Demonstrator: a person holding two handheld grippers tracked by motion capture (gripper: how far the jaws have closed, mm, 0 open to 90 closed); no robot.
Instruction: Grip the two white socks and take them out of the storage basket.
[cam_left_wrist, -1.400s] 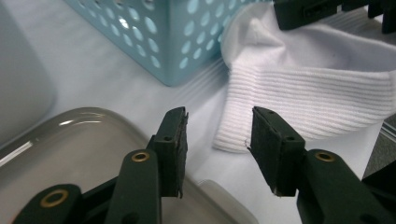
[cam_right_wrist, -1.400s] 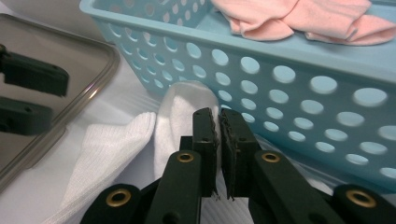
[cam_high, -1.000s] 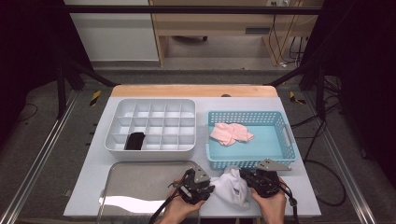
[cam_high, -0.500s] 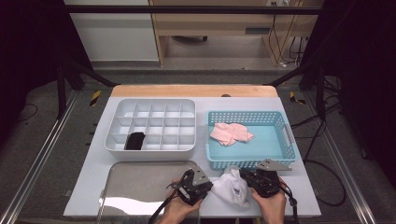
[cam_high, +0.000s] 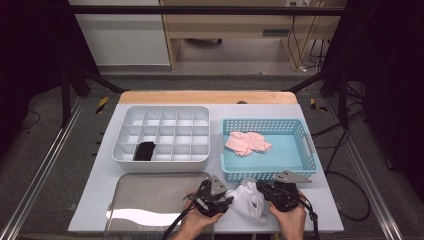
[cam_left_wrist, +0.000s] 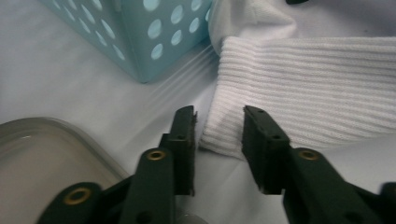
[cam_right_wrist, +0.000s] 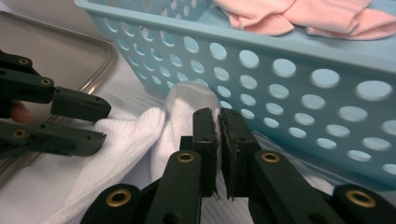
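A white ribbed sock (cam_high: 248, 202) lies crumpled on the table near its front edge, just in front of the blue basket (cam_high: 270, 174). My left gripper (cam_high: 229, 201) is at the sock's left side. In the left gripper view it (cam_left_wrist: 218, 123) is open, and the edge of the sock's cuff (cam_left_wrist: 317, 84) lies between the jaw tips. My right gripper (cam_high: 260, 191) is at the sock's right side. In the right gripper view it (cam_right_wrist: 219, 119) is shut on a raised fold of the sock (cam_right_wrist: 187, 100), close to the basket wall (cam_right_wrist: 289, 70).
A pink cloth (cam_high: 246, 142) lies inside the blue basket. A white compartment tray (cam_high: 160, 112) at the back left holds a black item (cam_high: 145, 150) in one front cell. A metal tray (cam_high: 150, 195) lies at the front left, close to my left gripper.
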